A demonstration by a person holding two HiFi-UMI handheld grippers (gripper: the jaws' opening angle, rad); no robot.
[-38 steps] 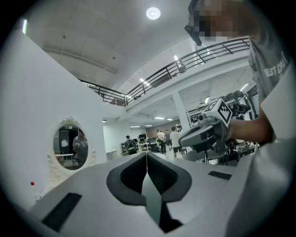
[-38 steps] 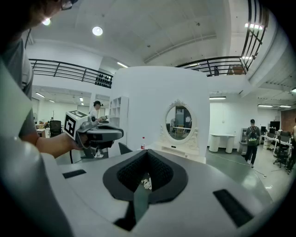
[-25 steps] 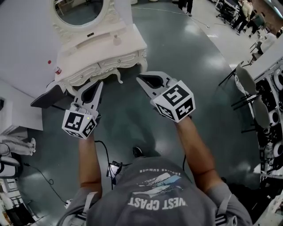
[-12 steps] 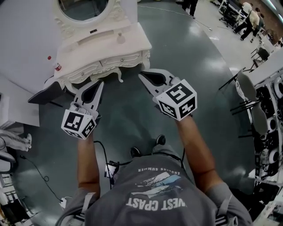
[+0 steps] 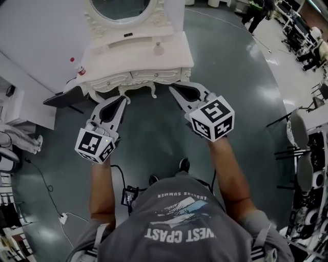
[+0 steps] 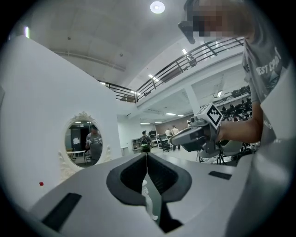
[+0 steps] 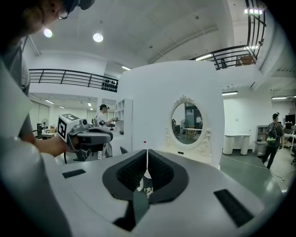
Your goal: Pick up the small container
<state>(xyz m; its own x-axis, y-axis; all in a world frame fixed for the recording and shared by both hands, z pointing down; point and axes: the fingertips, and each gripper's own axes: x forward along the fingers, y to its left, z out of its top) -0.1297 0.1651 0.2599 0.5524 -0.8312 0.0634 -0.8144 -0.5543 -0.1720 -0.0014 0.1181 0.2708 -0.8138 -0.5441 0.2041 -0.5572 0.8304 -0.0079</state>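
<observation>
Small container (image 5: 159, 49) stood on the white dressing table (image 5: 105, 65), right of centre, in front of the oval mirror (image 5: 121, 7). It looked pale and whitish, with a squat body and a narrower top; too small in the head view for more detail. A red-capped bottle (image 5: 79, 70) sat at the table's left edge, well apart from it. Left gripper (image 5: 122, 100) had its fingers pressed together with nothing between them. Right gripper (image 5: 173, 88) was the same: fingers together, empty. Both hung over the dark floor (image 5: 154, 133) just short of the table's front edge, tips pointed at the table, neither touching the container.
</observation>
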